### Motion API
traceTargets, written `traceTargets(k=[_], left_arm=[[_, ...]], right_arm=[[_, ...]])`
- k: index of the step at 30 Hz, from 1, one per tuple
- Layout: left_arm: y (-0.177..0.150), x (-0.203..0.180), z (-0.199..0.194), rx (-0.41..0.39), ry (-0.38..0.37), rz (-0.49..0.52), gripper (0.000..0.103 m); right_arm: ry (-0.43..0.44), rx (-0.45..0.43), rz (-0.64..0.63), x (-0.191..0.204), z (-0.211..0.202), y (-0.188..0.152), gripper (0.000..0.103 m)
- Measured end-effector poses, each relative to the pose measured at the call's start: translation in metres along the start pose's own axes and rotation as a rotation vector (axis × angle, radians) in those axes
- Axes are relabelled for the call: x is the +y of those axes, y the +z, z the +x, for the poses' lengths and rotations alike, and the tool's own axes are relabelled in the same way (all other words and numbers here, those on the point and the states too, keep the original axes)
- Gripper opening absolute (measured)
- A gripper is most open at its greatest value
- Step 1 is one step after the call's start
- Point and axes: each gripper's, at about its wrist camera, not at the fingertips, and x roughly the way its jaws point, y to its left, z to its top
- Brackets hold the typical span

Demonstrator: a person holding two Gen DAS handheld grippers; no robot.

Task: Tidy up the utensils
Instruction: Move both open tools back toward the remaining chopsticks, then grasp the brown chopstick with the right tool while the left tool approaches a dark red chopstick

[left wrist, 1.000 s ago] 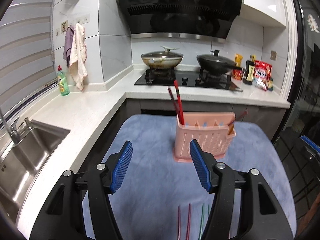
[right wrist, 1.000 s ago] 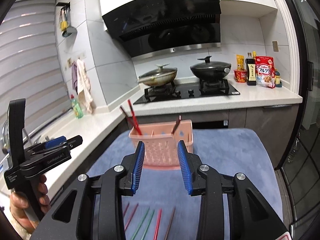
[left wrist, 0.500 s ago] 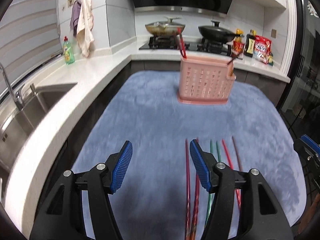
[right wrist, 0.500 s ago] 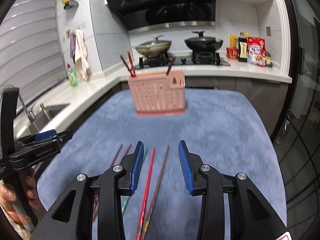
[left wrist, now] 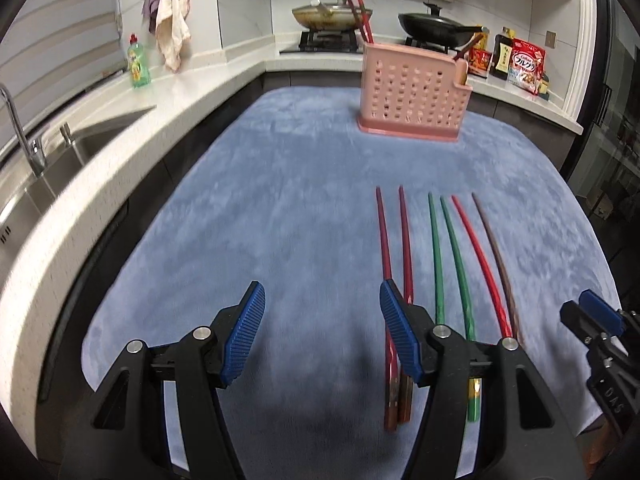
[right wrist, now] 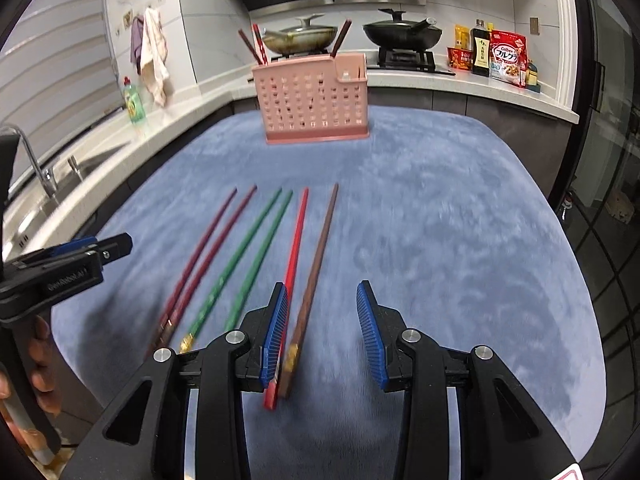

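Several chopsticks lie side by side on the blue mat (left wrist: 280,208): a dark red pair (left wrist: 394,240), a green pair (left wrist: 448,248), a bright red one (left wrist: 478,248) and a brown one (left wrist: 494,240). They also show in the right wrist view: dark red pair (right wrist: 208,252), green pair (right wrist: 252,248), red one (right wrist: 295,240), brown one (right wrist: 318,248). A pink slotted holder (left wrist: 412,94) (right wrist: 314,100) stands at the mat's far end with a few chopsticks in it. My left gripper (left wrist: 322,332) is open and empty, left of the dark red pair. My right gripper (right wrist: 322,328) is open above the brown chopstick's near end.
A white counter runs along the left with a sink (left wrist: 52,160), a tap and a green soap bottle (left wrist: 138,62). A stove with two pans (left wrist: 332,16) and food packets (left wrist: 526,64) sit at the back. The mat's near edge drops off below the grippers.
Both grippers have pulled back from the holder and tilted down toward the near end of the mat. The loose chopsticks have come fully into view. Both stay open.
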Motion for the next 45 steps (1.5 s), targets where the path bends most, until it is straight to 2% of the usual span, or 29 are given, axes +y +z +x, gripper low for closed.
traceTargets(k=[11,13,17,22,27,31,39,45], left_arm=[[-0.027,0.004,0.01,0.053,-0.014,-0.019,0.059],[-0.029,0.005,0.011,0.056,-0.01,-0.021,0.063],[-0.03,0.007,0.012,0.061,-0.009,-0.026,0.063],[-0.031,0.009,0.014,0.068,-0.008,-0.03,0.063],[-0.032,0.009,0.015,0.074,-0.015,-0.034,0.063],[-0.035,0.007,0.015,0.082,-0.033,-0.035,0.063],[-0.044,-0.003,0.014,0.109,-0.093,-0.036,0.063],[-0.049,-0.006,0.021,0.141,-0.088,-0.035,0.063]], right_arm=[[0.014,0.066,0.022,0.003,0.022,-0.02,0.034],[0.016,0.074,0.019,0.005,0.025,-0.022,0.033],[0.017,0.096,0.01,0.008,0.033,-0.026,0.023],[0.02,0.099,0.001,0.01,0.035,-0.028,0.022],[0.016,0.104,-0.015,0.012,0.036,-0.034,0.016],[0.013,0.108,0.004,0.007,0.034,-0.035,0.007],[-0.001,0.112,0.063,-0.011,0.027,-0.04,0.007],[0.0,0.112,0.068,-0.012,0.026,-0.04,0.007]])
